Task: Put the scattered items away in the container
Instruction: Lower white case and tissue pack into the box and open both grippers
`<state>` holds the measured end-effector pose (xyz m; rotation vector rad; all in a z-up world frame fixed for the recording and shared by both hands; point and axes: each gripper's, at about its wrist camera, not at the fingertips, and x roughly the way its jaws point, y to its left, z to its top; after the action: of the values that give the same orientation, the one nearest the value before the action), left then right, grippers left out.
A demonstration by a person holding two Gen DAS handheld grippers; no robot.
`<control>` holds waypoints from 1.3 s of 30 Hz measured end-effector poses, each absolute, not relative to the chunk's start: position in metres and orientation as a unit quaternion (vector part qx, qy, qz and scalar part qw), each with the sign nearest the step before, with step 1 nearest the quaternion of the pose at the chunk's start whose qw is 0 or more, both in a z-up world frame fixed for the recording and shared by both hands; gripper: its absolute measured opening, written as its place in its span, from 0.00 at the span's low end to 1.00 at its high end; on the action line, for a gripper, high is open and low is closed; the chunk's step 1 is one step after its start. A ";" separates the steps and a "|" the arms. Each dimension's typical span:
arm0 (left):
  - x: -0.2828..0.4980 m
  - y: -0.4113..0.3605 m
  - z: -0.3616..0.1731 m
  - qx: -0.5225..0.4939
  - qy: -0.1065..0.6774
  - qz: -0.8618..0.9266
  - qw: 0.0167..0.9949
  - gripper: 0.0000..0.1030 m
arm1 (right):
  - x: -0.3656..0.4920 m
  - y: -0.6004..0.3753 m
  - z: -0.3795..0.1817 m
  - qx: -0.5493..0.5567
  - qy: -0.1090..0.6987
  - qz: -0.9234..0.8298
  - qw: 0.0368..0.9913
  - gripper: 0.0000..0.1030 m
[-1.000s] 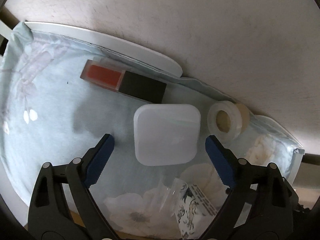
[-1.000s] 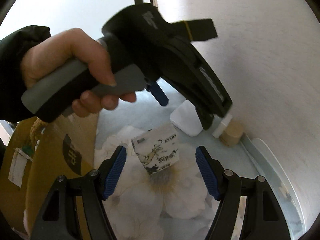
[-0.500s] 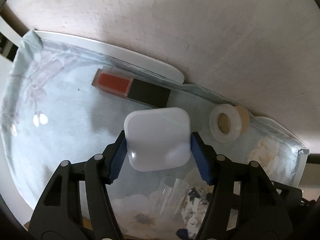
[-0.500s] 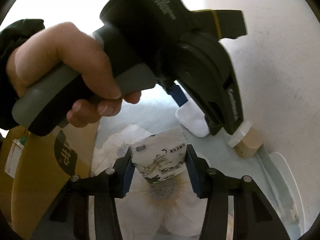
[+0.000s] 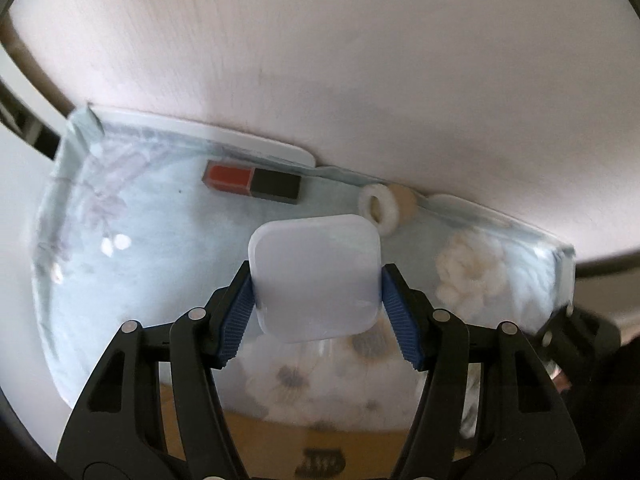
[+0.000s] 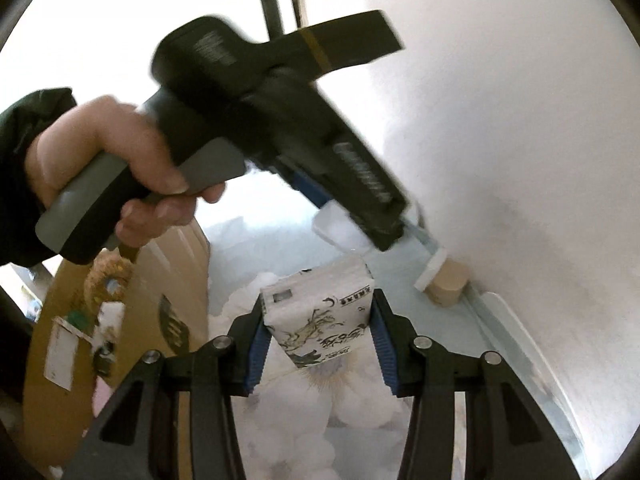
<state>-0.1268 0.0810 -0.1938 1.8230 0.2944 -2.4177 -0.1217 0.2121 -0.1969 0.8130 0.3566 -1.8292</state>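
Left gripper point(image 5: 318, 300): jaws have just been closing; the blue pads now press both sides of the white square box point(image 5: 316, 276), which hangs clear of the cloth.
Left gripper, seen from the right wrist: a hand point(image 6: 116, 168) in a dark sleeve grips its grey handle; the black body angles down toward the wall, blurred.
Right gripper point(image 6: 318, 344): jaws have just been closing; the pads clamp the printed tissue pack point(image 6: 320, 316) on its two sides, one corner of the pack pointing down.
Floral cloth point(image 5: 132, 280): pale blue with white flowers, spread under both grippers.
Red-and-black bar point(image 5: 252, 182): lies flat on the cloth near the wall, well apart from the held box.
Tape rolls point(image 5: 380, 208): a white ring and a tan one point(image 5: 404, 200), side by side against the wall, just beyond the box.
White tray edge point(image 5: 240, 140): runs between the cloth and the wall.
Wall point(image 5: 360, 60): plain, light-coloured.
Cardboard box point(image 6: 120, 320): brown, to the left of the right gripper at the cloth's edge, with a dark printed mark and a white label; its inside cannot be seen.
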 end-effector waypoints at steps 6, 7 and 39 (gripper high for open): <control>-0.119 0.072 -0.144 0.575 0.085 -0.814 0.007 0.57 | -0.097 0.221 -0.155 0.350 0.146 -0.791 0.480 0.41; -0.117 0.066 -0.142 0.572 0.084 -0.816 0.002 0.57 | -0.092 0.222 -0.148 0.353 0.145 -0.795 0.472 0.41; 0.065 0.026 -0.167 0.587 0.002 -0.804 -0.097 0.57 | 0.086 0.210 -0.121 0.462 0.070 -0.842 0.270 0.41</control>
<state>0.0646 0.0263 -0.1671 1.9671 0.0058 -2.6946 0.0863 0.2102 -0.1208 1.2450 0.1884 -2.2684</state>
